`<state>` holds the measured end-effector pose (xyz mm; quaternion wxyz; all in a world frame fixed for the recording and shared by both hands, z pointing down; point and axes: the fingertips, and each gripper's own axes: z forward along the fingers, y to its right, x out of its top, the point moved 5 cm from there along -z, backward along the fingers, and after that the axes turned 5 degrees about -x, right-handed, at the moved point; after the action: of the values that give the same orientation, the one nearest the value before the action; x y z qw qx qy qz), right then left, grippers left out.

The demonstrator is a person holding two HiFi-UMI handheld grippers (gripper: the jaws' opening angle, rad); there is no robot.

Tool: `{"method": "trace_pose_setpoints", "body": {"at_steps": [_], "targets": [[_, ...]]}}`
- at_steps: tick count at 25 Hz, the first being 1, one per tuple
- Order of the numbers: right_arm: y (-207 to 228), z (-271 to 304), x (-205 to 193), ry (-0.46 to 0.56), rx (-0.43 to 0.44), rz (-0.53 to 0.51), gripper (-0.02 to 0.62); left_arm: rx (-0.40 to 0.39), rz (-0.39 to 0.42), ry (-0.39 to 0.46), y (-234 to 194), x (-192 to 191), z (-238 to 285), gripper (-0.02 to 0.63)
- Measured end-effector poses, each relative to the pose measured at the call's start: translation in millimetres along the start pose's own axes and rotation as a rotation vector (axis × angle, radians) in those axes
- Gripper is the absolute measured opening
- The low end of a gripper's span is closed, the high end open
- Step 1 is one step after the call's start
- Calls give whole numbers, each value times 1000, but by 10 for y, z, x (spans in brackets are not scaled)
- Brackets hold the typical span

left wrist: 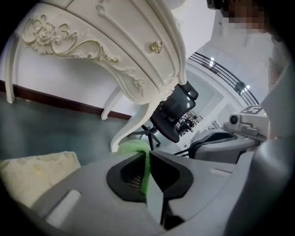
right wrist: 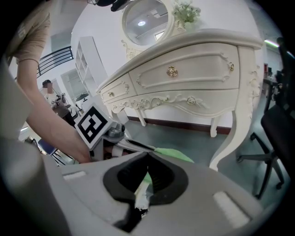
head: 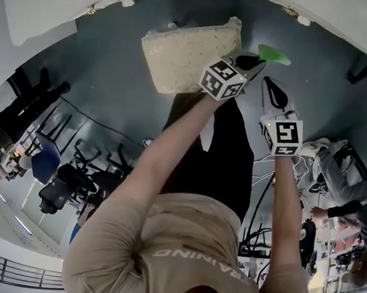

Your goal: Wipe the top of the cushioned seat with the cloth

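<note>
**Ben:** Is the seat wiped yet?

**Mia:** I don't think so. The green cloth (left wrist: 132, 147) is up in the air, beside the cushioned seat (head: 192, 51). It isn't touching the seat. So I think the whole top has yet to be wiped. I can't see any clean patch that says something else.

**Ben:** Who has the cloth?

**Mia:** The left claw (left wrist: 147, 159). Its two jaws are squeezed tight on one edge of the cloth. The rest pokes out past the tips.

**Ben:** And the other claw?

**Mia:** The right claw (right wrist: 147, 157) is near the cloth but not on it. Its jaws are pressed together at the tips, and I don't think it holds anything. There's a tiny green and white bit low in the gap. I can't tell what that is.

**Ben:** How many things are there?

**Mia:** One seat, cream with a pattern, down on the grey floor (head: 112, 85). One cloth. Two claws. And one white dressing table (right wrist: 193, 73) with one round mirror (right wrist: 145, 14) on top.
</note>
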<state>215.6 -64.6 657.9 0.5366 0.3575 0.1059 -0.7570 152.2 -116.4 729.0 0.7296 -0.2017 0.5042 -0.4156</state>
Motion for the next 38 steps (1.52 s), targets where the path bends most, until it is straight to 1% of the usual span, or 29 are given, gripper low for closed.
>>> {"method": "trace_pose_setpoints", "body": {"at_steps": [3,6,9,11,15,18,21,23,26,28,31,34,38], "targets": [[-86,-98,90,8,7,-10,-3,-13,0,29,173,56,-240,25],[-262,-135,214,16,22,-19,-3,-13,12,64,291,110,-602,25],[-537,-150,293,21,47,-33,-3,5,29,107,369,112,-1054,25],[-793,-132,316,19,75,-49,-3,36,34,139,371,68,-1431,25],[-1412,60,404,11,158,-100,-3,150,5,234,162,-43,-2390,25],[-1762,221,412,2,213,-130,-3,245,-12,308,-31,-199,-3001,25],[-2075,343,410,-13,248,-159,-3,329,-56,376,-218,-408,-3560,25],[-2263,399,453,-17,268,-181,-3,388,-69,399,-331,-523,-3898,25],[-2474,470,491,-26,287,-206,-3,468,-73,403,-489,-686,-4309,25],[-2573,503,481,-39,292,-216,-3,500,-93,415,-587,-792,-4503,25],[-2686,561,434,-61,289,-229,-3,516,-131,432,-744,-932,-4642,25],[-2769,621,392,-72,286,-242,-3,520,-167,435,-920,-1071,-4627,25],[-2851,673,362,-77,276,-237,-3,502,-233,411,-1153,-1312,-4430,25]]}}
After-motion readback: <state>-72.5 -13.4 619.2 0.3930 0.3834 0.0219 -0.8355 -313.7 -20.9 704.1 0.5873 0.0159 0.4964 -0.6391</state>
